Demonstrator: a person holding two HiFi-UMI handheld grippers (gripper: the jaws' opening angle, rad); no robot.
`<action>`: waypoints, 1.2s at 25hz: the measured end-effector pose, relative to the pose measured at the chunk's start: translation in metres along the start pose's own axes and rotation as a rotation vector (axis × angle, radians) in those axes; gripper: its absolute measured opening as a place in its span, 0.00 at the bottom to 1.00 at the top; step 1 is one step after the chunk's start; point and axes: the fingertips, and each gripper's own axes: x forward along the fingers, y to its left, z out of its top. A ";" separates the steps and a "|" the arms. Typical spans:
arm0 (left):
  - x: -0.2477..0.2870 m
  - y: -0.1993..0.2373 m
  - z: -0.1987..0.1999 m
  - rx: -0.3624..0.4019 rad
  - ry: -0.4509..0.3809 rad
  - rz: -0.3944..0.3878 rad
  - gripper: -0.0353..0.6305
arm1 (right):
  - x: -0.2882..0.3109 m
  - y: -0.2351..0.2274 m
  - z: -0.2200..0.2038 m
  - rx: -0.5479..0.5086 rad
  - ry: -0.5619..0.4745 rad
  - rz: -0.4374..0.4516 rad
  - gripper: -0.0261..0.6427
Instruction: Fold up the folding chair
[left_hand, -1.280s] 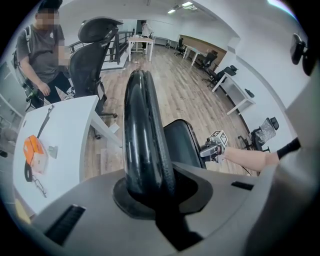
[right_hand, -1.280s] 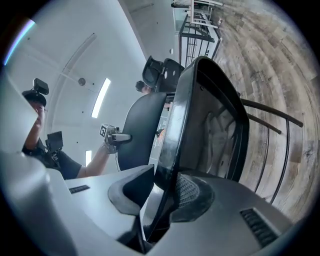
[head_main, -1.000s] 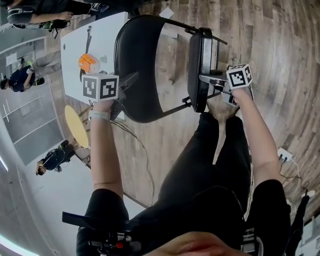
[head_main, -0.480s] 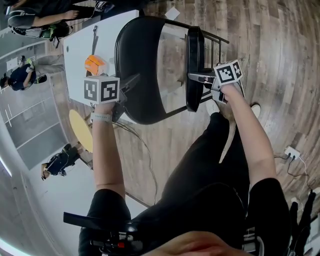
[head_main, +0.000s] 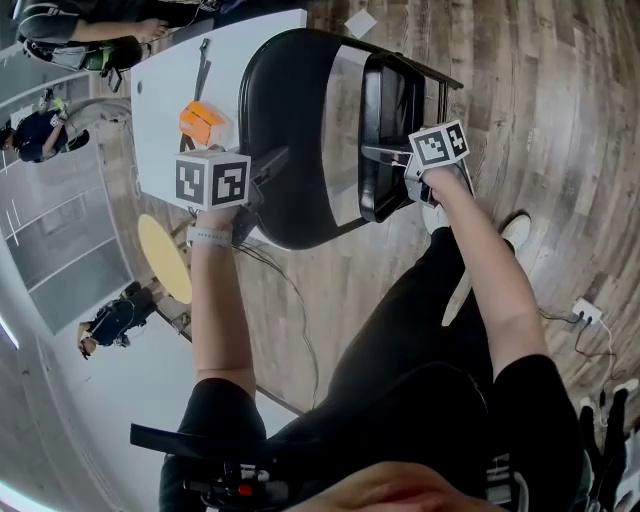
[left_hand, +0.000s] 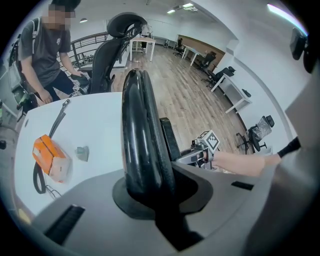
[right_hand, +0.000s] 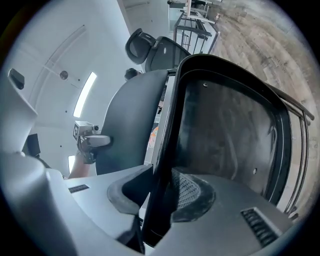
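The black folding chair stands on the wood floor beside a table. Its curved backrest (head_main: 290, 130) is at the left and its seat (head_main: 383, 130) is tipped up almost parallel to it. My left gripper (head_main: 266, 172) is shut on the backrest's top edge (left_hand: 142, 140), which fills the gap between its jaws. My right gripper (head_main: 380, 155) is shut on the seat's front rim (right_hand: 167, 150), and the seat's underside (right_hand: 225, 130) shows to the right of that rim. Each gripper view shows the other gripper: the right gripper (left_hand: 202, 150) and the left gripper (right_hand: 90, 142).
A white table (head_main: 165, 90) with an orange box (head_main: 203, 122) and a strap stands just behind the backrest. A person (left_hand: 47, 55) leans at the table's far side. My legs and shoe (head_main: 515, 230) are under the chair's right side. A power strip (head_main: 580, 312) lies on the floor.
My right gripper has carried the seat's rim left toward the backrest, so the gap between seat and backrest has narrowed. The left gripper shifted slightly right with the backrest in it.
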 end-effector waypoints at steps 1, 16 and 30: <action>0.000 0.004 -0.001 -0.003 -0.002 0.002 0.14 | 0.006 -0.001 0.001 -0.002 0.005 -0.003 0.19; -0.002 0.051 -0.012 -0.018 -0.014 -0.014 0.13 | 0.065 -0.013 0.003 0.029 0.008 -0.030 0.20; 0.000 0.058 -0.013 -0.019 -0.034 -0.040 0.15 | 0.070 -0.017 0.004 0.031 -0.061 -0.025 0.22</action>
